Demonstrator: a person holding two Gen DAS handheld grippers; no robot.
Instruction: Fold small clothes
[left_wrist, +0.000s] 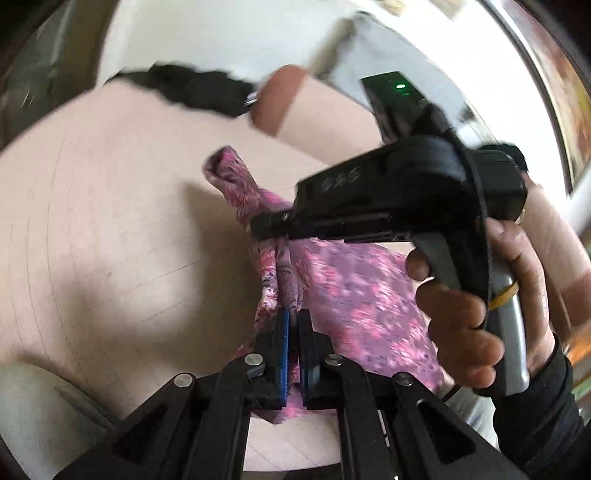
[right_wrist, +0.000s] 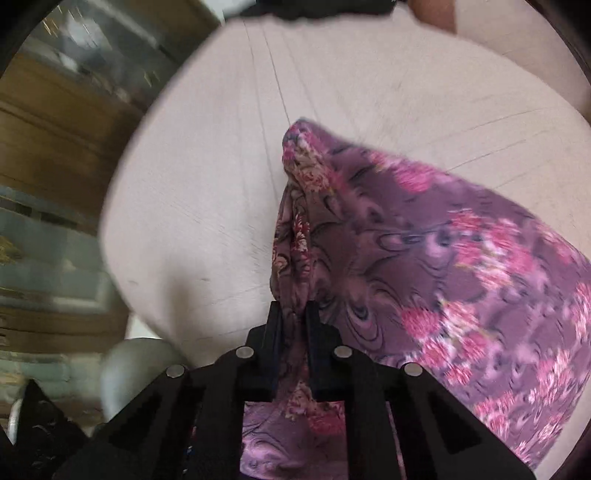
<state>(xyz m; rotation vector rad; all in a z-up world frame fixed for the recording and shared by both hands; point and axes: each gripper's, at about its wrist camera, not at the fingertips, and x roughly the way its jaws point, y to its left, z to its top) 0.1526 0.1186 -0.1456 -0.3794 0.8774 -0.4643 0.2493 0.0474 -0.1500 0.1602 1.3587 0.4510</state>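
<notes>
A small purple garment with a pink flower print (left_wrist: 354, 295) hangs bunched above a pale pink table (left_wrist: 110, 221). My left gripper (left_wrist: 293, 314) is shut on a gathered edge of it. My right gripper (left_wrist: 258, 225), held in a bare hand, comes in from the right in the left wrist view and pinches the same edge farther up. In the right wrist view the right gripper (right_wrist: 294, 306) is shut on the garment (right_wrist: 424, 258), which drapes to the right over the table (right_wrist: 207, 177). Both views are motion-blurred.
A black cloth (left_wrist: 192, 88) and a pinkish item (left_wrist: 280, 99) lie at the table's far edge. A grey rounded object (right_wrist: 133, 369) sits below the table's left edge. Wooden furniture (right_wrist: 55, 147) stands to the left.
</notes>
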